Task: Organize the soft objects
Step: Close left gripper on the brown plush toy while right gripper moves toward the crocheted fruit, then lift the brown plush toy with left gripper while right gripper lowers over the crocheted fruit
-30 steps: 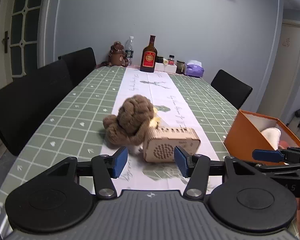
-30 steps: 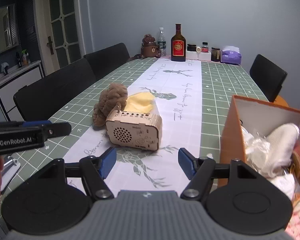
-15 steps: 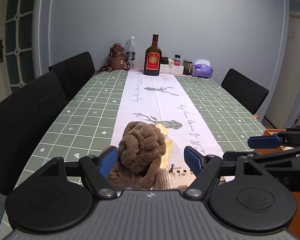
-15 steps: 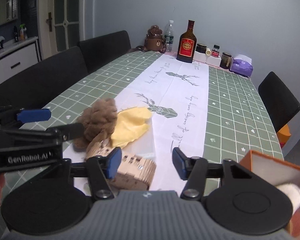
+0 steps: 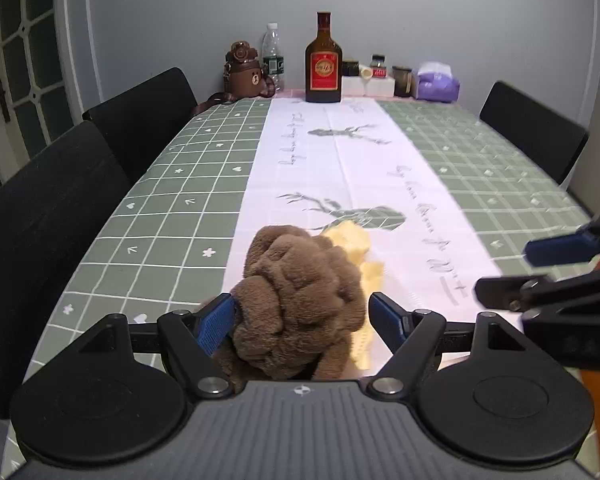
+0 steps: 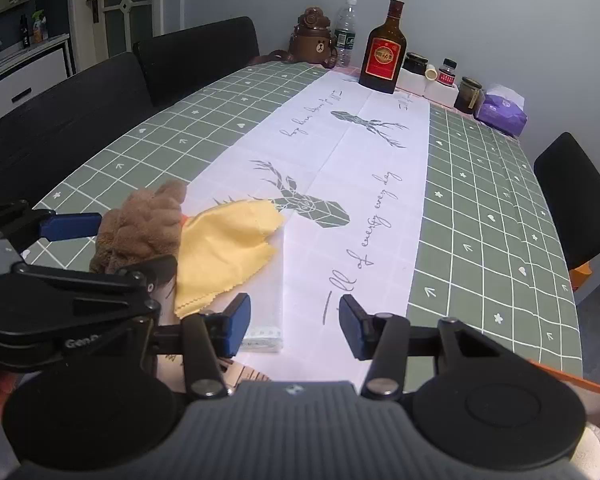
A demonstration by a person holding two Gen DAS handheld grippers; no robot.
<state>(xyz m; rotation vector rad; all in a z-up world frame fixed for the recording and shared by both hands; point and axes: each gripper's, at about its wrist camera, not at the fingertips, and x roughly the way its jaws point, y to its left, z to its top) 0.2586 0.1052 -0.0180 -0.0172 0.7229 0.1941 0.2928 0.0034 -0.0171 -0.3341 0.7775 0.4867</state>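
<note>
Straddling the brown plush cloth (image 5: 296,304), the left claw (image 5: 302,322) stood wide with its pads not visibly pressing it. The right claw (image 6: 294,324) gaped, empty, over the bench (image 6: 480,208). Beyond the plush, touching it, lay a yellow cloth (image 6: 228,248).

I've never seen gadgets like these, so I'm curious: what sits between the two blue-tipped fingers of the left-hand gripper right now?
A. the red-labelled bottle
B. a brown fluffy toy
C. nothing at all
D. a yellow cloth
B. In the left wrist view the brown fluffy toy bulges up between the blue pads of the left gripper, whose jaws stand wide around it; the yellow cloth lies behind it.
</note>
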